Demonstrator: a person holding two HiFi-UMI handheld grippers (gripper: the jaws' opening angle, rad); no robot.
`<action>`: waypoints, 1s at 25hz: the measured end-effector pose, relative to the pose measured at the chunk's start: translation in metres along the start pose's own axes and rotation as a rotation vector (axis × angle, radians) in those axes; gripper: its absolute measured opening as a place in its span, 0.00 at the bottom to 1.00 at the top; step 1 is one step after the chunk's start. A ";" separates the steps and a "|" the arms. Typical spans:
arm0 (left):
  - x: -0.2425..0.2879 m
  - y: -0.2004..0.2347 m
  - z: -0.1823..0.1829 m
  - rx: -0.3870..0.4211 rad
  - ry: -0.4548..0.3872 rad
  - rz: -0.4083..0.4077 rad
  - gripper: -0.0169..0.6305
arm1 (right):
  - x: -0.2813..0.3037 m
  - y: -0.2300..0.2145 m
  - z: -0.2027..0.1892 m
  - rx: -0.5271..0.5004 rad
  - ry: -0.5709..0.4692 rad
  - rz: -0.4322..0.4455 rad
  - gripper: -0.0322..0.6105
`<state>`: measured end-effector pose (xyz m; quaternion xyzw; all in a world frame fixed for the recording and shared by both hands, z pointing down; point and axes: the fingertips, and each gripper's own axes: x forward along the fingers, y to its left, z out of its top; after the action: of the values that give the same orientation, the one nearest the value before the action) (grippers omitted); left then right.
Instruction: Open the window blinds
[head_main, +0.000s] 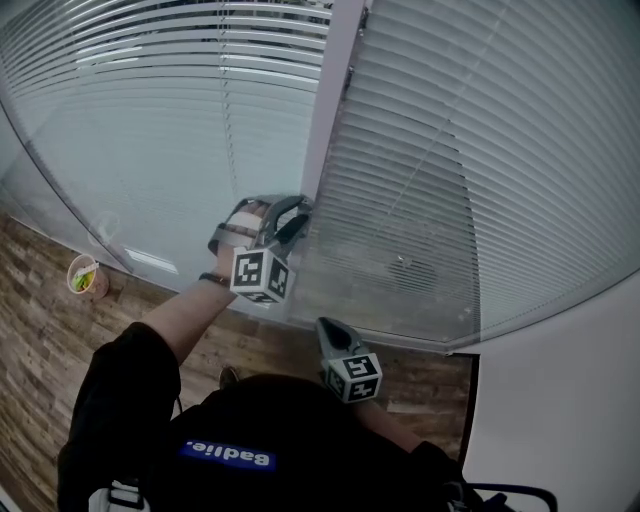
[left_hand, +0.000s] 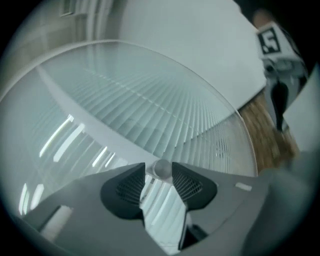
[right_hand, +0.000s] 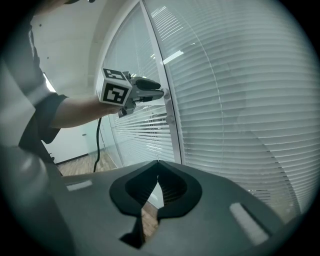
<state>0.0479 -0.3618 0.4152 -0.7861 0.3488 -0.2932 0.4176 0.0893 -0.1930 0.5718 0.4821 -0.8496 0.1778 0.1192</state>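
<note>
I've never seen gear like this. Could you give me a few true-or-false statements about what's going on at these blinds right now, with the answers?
1. The blinds are pulled all the way up. False: they hang lowered, slat below slat.
2. A round knob sits between the fingers of the left gripper. True.
3. The fingers of the right gripper stand wide apart. False: they are together, with nothing between them.
4. A small cup stands on the wooden floor. True.
</note>
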 end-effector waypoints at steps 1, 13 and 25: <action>-0.001 0.003 -0.004 -0.162 -0.009 0.012 0.29 | 0.000 -0.001 -0.001 -0.001 0.004 0.000 0.05; 0.002 0.012 -0.011 -1.090 -0.090 0.104 0.36 | -0.005 -0.004 -0.007 -0.034 0.033 0.005 0.07; 0.009 0.015 -0.009 -1.013 -0.024 0.161 0.22 | -0.022 -0.019 -0.012 -0.034 0.036 -0.016 0.05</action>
<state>0.0421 -0.3788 0.4082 -0.8638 0.5017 -0.0450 0.0096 0.1176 -0.1799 0.5783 0.4837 -0.8462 0.1710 0.1441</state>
